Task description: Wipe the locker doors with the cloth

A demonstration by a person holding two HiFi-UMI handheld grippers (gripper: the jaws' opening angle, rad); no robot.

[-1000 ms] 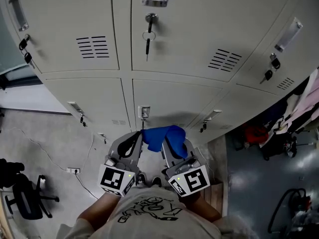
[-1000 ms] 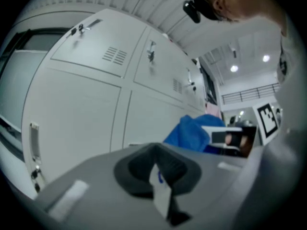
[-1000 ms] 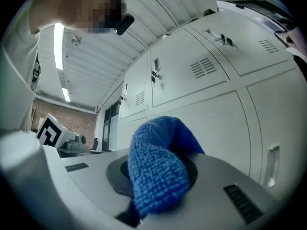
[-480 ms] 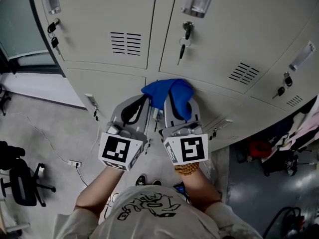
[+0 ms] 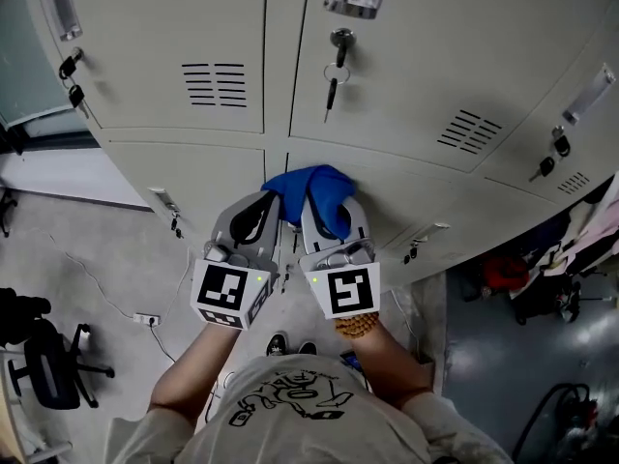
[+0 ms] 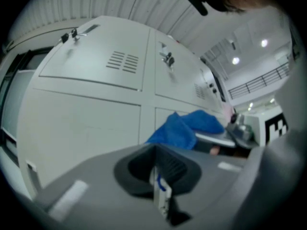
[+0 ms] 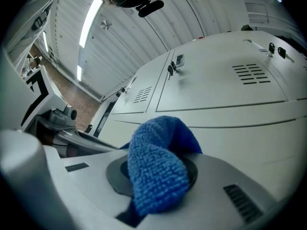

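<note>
A blue cloth (image 5: 311, 189) is bunched against the grey locker doors (image 5: 426, 56), on the lower middle door just under the seam with the upper row. My right gripper (image 5: 325, 207) is shut on the cloth (image 7: 156, 169), which drapes over its jaws (image 7: 153, 176). My left gripper (image 5: 270, 203) sits close beside it on the left, shut with nothing held. In the left gripper view the cloth (image 6: 188, 128) shows to the right, past that gripper's own jaws (image 6: 158, 178). A key (image 5: 332, 75) hangs in the lock of the upper middle door.
More keys hang in the left door (image 5: 70, 75) and right door (image 5: 553, 153). A black office chair (image 5: 44, 375) and a power strip (image 5: 145, 319) with cables are on the floor at left. Clothes and bags (image 5: 571, 249) crowd the floor at right.
Both grippers have risen together with the cloth, from low on the lower middle door up to the seam under the upper row, then shifted slightly left.
</note>
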